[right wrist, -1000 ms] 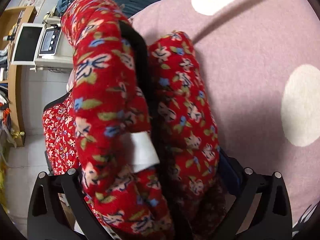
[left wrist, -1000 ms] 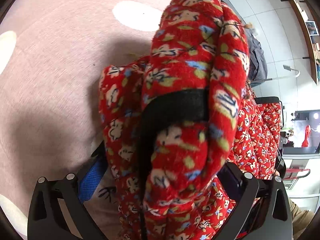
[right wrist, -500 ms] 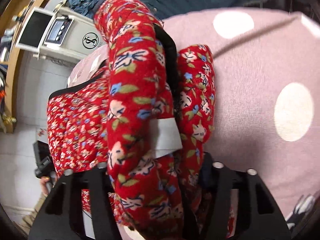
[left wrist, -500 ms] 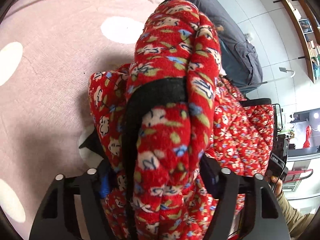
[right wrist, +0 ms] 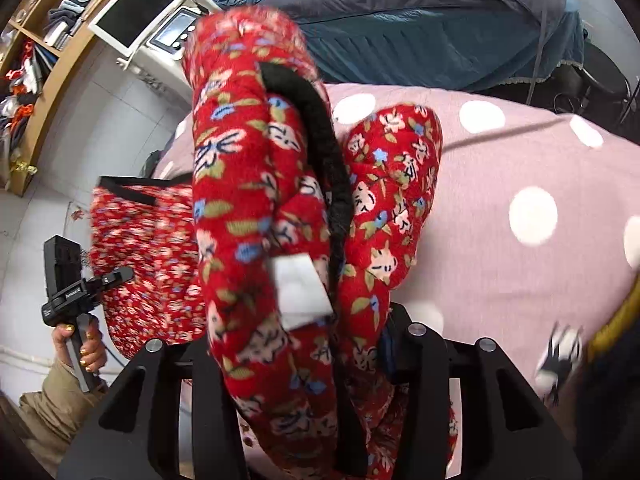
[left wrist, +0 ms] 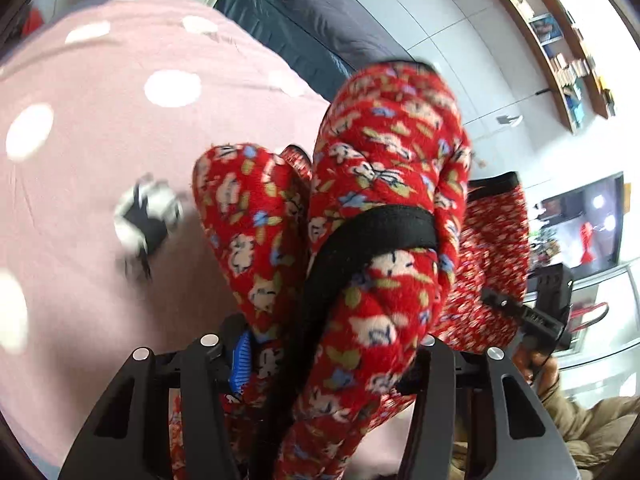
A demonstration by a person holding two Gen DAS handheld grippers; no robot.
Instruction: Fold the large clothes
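Observation:
A thick red floral fleece garment (left wrist: 384,208) with black trim is bunched between the jaws of my left gripper (left wrist: 320,364), which is shut on it. The same garment (right wrist: 256,200), with a white label, is clamped in my right gripper (right wrist: 308,360). Both hold it lifted above a pink bedspread with white dots (left wrist: 100,160). The garment stretches between the two grippers; its far part hangs at the right of the left wrist view and at the left of the right wrist view. The fingertips are hidden by cloth.
The pink dotted bedspread (right wrist: 520,184) lies under the garment. A dark blue-grey bed (right wrist: 420,20) is behind it. White machines with screens (right wrist: 136,12) and wooden shelves (right wrist: 44,52) stand at the side. The other handheld gripper shows in each view (right wrist: 72,280).
Both grippers have risen and pulled back with the garment. More of the room, the dark bed and the other hand now show beyond the bedspread.

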